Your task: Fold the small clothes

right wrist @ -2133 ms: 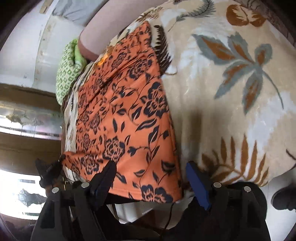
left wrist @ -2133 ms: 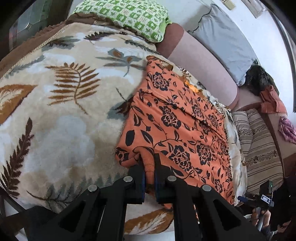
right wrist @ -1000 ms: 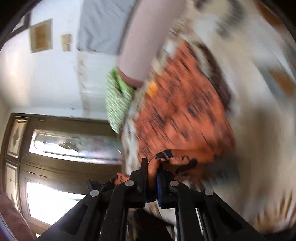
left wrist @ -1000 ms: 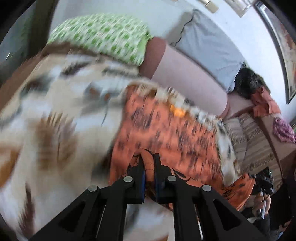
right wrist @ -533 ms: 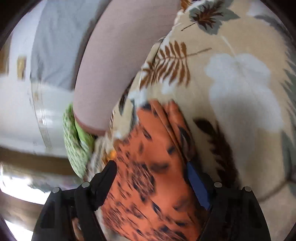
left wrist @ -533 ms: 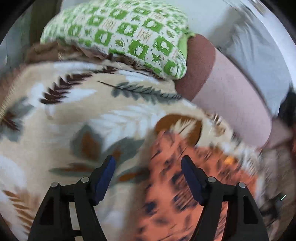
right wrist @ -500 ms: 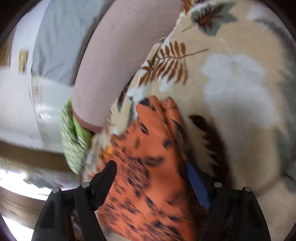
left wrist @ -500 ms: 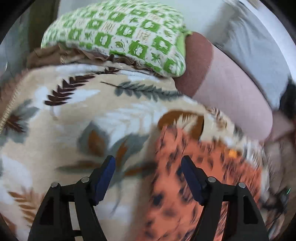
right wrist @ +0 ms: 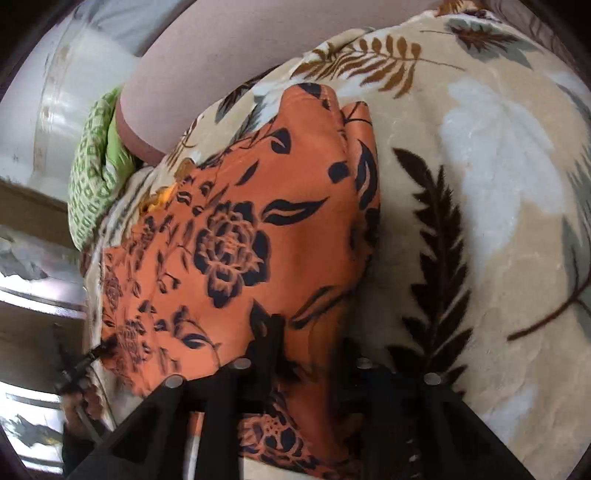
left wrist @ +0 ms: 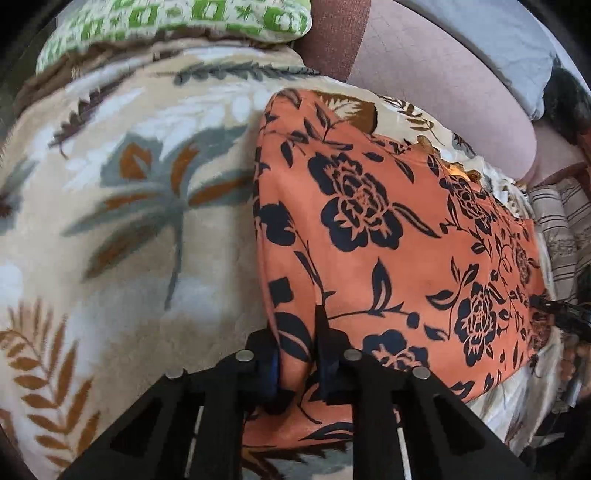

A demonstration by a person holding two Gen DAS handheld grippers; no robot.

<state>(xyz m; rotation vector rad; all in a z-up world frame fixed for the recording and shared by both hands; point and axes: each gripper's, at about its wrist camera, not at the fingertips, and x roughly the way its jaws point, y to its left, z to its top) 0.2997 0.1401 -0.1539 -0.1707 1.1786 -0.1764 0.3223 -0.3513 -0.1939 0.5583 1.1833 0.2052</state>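
While pinching the orange floral garment (left wrist: 388, 236), left gripper (left wrist: 297, 332), right gripper (right wrist: 310, 347) likewise, leaf-print blanket (left wrist: 110, 221) beneath.

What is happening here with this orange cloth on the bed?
A person is folding an orange floral garment that lies on a leaf-patterned blanket, using two tools. The left hand-held gripper is pinching the near edge of the garment. The right hand-held gripper is at the other near corner with cloth between its fingers, but blur hides whether it has closed. A green patterned pillow and a pink bolster lie beyond.
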